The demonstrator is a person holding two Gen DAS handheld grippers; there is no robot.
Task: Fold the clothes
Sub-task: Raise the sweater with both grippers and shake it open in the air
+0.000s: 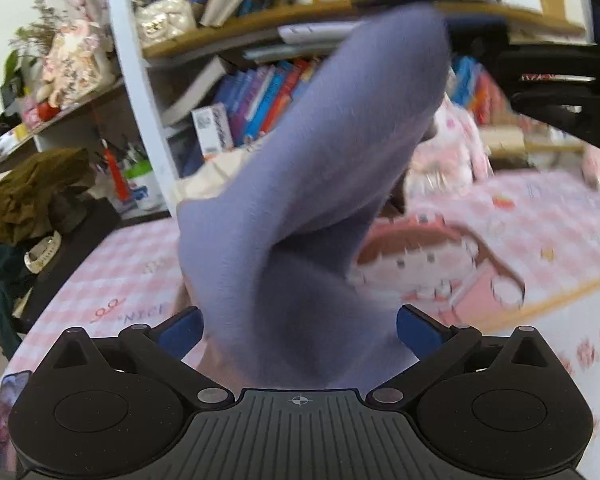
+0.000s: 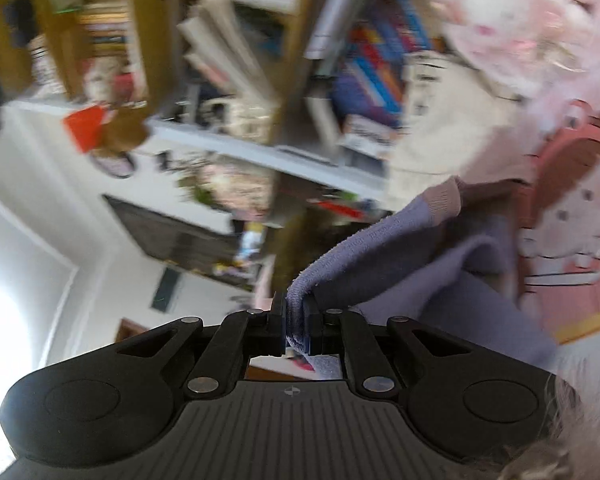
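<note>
A lavender knit garment (image 1: 320, 184) hangs in the air, stretched up and to the right, above a pink checked bed cover (image 1: 112, 272). My left gripper (image 1: 299, 330) is open, its blue pads (image 1: 184, 330) wide apart with the cloth draped between them. My right gripper (image 2: 296, 320) is shut on the edge of the lavender garment (image 2: 420, 280), which trails off to the right; a pinkish ribbed cuff (image 2: 444, 200) shows at its far end. The right wrist view is tilted and blurred.
Bookshelves (image 1: 260, 92) full of books stand behind the bed. An olive cloth pile (image 1: 36, 192) and a watch (image 1: 40, 256) lie at the left on a dark stand. A cartoon print (image 1: 432, 264) marks the bed cover. A pink patterned fabric (image 2: 512, 28) lies by the shelf.
</note>
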